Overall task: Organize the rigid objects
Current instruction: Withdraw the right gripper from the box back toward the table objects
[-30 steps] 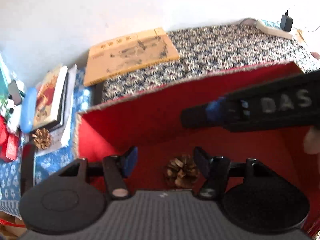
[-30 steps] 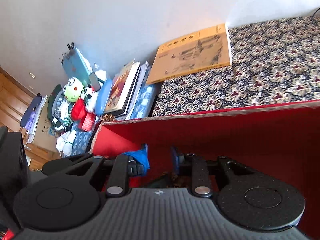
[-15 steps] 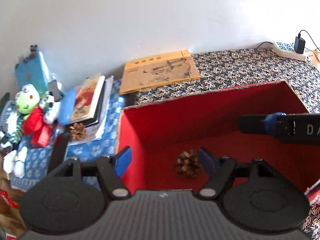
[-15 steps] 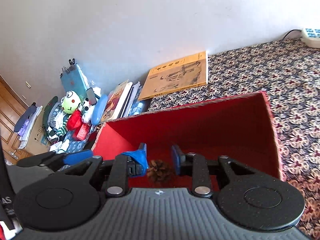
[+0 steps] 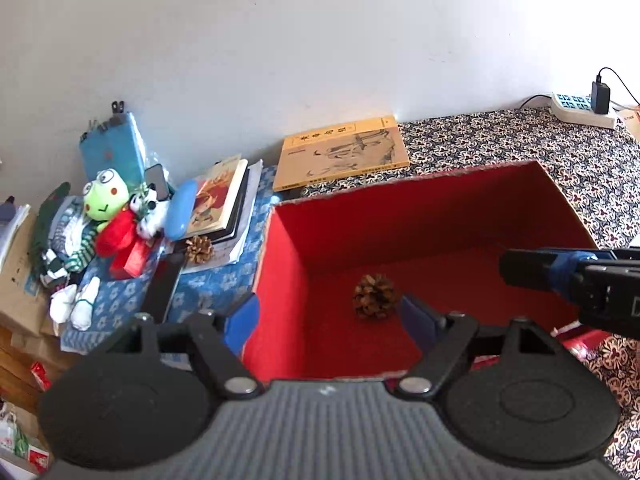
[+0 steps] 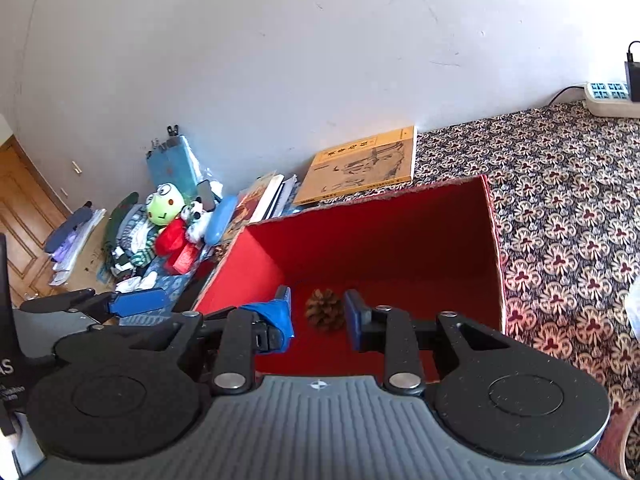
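left wrist view: red box [image 5: 280, 280], centre frame, contains one pine cone [image 5: 374, 295]; left gripper [image 5: 328, 316] spread wide, empty. right gripper [image 6: 318, 316] parted, empty.

Red box [image 5: 400, 216] — matt card, rough-cut rim; pine cone [image 5: 374, 295] — woody, scaly.

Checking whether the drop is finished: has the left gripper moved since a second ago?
Yes. The left gripper has pulled up and back from the red box; the pine cone on its floor now looks smaller and sits beyond the open fingers.
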A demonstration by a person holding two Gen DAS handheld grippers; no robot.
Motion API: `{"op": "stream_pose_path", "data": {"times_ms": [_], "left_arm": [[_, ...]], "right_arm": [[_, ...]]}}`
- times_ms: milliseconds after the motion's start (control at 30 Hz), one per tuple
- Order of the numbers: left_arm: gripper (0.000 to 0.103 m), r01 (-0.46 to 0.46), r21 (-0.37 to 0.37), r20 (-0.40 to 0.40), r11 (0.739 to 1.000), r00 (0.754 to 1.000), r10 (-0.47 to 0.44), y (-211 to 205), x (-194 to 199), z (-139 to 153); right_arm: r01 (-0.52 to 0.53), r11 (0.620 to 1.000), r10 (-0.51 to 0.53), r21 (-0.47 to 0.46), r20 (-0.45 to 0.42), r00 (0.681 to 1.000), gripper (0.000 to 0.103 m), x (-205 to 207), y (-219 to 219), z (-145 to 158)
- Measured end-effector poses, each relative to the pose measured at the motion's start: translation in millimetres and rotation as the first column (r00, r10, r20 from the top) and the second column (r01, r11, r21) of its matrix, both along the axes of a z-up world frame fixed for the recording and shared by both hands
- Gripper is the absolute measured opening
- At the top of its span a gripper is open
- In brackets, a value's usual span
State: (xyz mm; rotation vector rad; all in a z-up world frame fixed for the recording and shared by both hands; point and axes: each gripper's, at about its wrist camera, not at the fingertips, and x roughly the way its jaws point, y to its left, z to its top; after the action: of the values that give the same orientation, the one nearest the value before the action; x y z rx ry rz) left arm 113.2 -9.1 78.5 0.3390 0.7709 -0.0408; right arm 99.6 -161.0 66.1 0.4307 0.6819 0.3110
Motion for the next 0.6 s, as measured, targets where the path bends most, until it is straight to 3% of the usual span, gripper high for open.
{"op": "stream_pose_path", "data": {"times_ms": [600], "left_arm": [[0.084, -0.065, 0.029, -0.052, 0.997, 0.996, 0.067, -18.0, -46.7, -15.9]], "right_arm": [[-0.097, 0.995, 0.098, 0.022, -0.06, 0.993, 0.013, -48.1, -20.9, -4.1]]}}
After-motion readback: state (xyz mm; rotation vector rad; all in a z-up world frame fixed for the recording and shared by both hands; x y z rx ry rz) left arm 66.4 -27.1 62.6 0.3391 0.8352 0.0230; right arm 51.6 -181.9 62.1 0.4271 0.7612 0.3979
